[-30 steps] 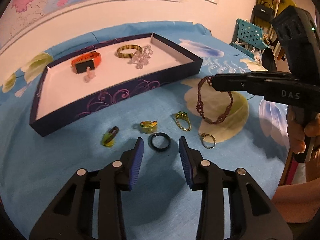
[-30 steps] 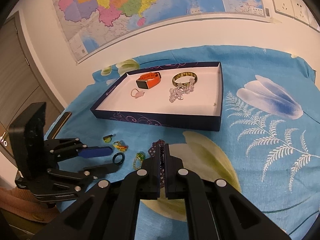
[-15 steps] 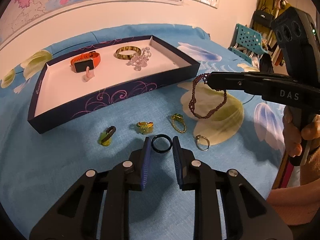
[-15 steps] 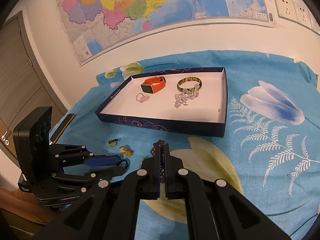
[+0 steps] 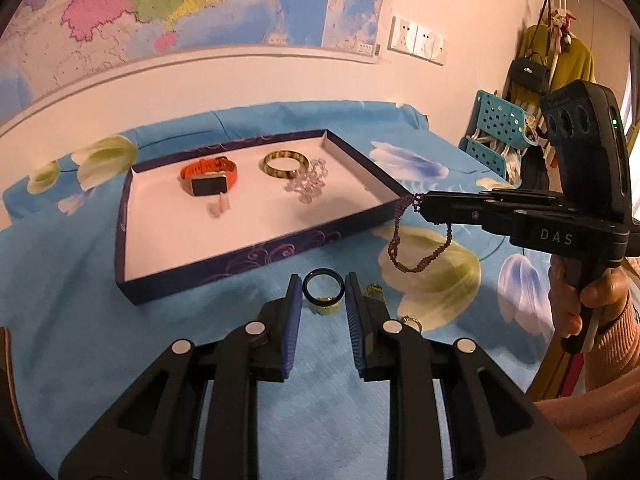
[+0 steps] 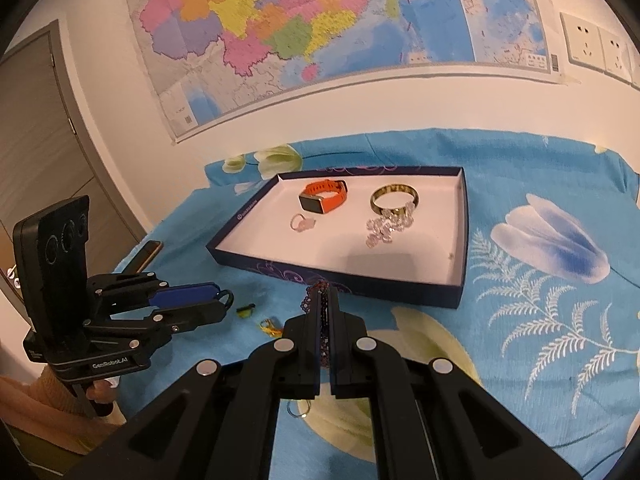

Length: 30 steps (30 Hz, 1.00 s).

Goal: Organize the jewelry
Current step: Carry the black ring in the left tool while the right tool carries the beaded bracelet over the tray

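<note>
Where "DAS" marks it, the right gripper (image 5: pixel 418 202) clamps a bracelet (image 5: pixel 420 248).

right gripper (image 6: pixel 325 300) — jaws clamped on beaded bracelet (image 6: pixel 314 300) | tray (image 6: pixel 460 292) beyond

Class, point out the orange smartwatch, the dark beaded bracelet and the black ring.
Orange smartwatch (image 5: pixel 207 186), left wrist view, on its dark screen.
Dark beaded bracelet (image 5: pixel 400 266), left wrist view, on its hanging loop.
Black ring (image 5: pixel 324 297), left wrist view, on its lower rim.

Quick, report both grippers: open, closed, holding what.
Left gripper: closed on the dark glossy ring.
Right gripper: closed on the maroon beaded bracelet, which dangles from it.
</note>
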Each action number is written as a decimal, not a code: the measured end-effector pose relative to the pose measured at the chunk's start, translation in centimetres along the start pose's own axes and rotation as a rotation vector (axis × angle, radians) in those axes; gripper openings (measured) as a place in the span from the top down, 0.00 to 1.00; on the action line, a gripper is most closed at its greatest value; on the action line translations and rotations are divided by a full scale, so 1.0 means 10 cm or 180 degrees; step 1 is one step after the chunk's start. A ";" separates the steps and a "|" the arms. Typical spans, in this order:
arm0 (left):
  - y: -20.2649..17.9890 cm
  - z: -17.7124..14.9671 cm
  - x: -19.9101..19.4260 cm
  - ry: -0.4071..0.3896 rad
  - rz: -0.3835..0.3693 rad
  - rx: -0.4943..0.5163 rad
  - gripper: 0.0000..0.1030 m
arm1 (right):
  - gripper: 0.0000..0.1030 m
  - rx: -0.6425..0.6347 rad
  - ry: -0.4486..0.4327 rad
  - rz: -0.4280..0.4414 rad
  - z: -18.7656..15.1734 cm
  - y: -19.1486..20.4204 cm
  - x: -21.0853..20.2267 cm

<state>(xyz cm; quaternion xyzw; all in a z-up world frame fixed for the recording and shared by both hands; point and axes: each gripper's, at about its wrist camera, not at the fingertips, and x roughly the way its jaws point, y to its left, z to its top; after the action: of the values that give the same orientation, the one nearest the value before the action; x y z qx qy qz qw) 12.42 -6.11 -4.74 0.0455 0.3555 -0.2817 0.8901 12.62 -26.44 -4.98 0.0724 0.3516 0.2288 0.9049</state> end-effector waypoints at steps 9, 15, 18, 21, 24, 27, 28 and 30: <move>0.08 0.10 -0.05 -0.0094 0.0077 -0.0003 0.78 | 0.98 -0.0057 -0.0057 0.0019 0.11 0.04 0.02; 0.13 0.17 -0.05 -0.0152 0.0130 -0.0012 0.78 | 0.98 -0.0089 -0.0101 0.0007 0.20 0.05 0.04; 0.17 0.21 -0.05 -0.0182 0.0163 -0.0026 0.78 | 0.98 -0.0108 -0.0132 -0.0003 0.27 0.04 0.06; 0.21 0.25 -0.03 -0.0201 0.0202 -0.0029 0.78 | 0.98 -0.0112 -0.0156 -0.0007 0.33 0.03 0.09; 0.25 0.29 0.00 -0.0206 0.0229 -0.0043 0.78 | 0.98 -0.0096 -0.0170 -0.0007 0.39 0.00 0.13; 0.28 0.33 0.02 -0.0215 0.0253 -0.0043 0.78 | 0.98 -0.0097 -0.0181 -0.0024 0.44 -0.02 0.17; 0.29 0.34 0.03 -0.0218 0.0261 -0.0043 0.78 | 0.98 -0.0095 -0.0183 -0.0030 0.46 -0.03 0.18; 0.31 0.36 0.05 -0.0214 0.0271 -0.0051 0.78 | 0.98 -0.0083 -0.0183 -0.0039 0.49 -0.06 0.22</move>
<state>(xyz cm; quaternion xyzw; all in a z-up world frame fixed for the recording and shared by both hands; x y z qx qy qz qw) 16.52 -4.76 -2.77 0.0441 0.3254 -0.2420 0.9130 17.57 -25.74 -2.84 0.0650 0.3228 0.2256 0.9169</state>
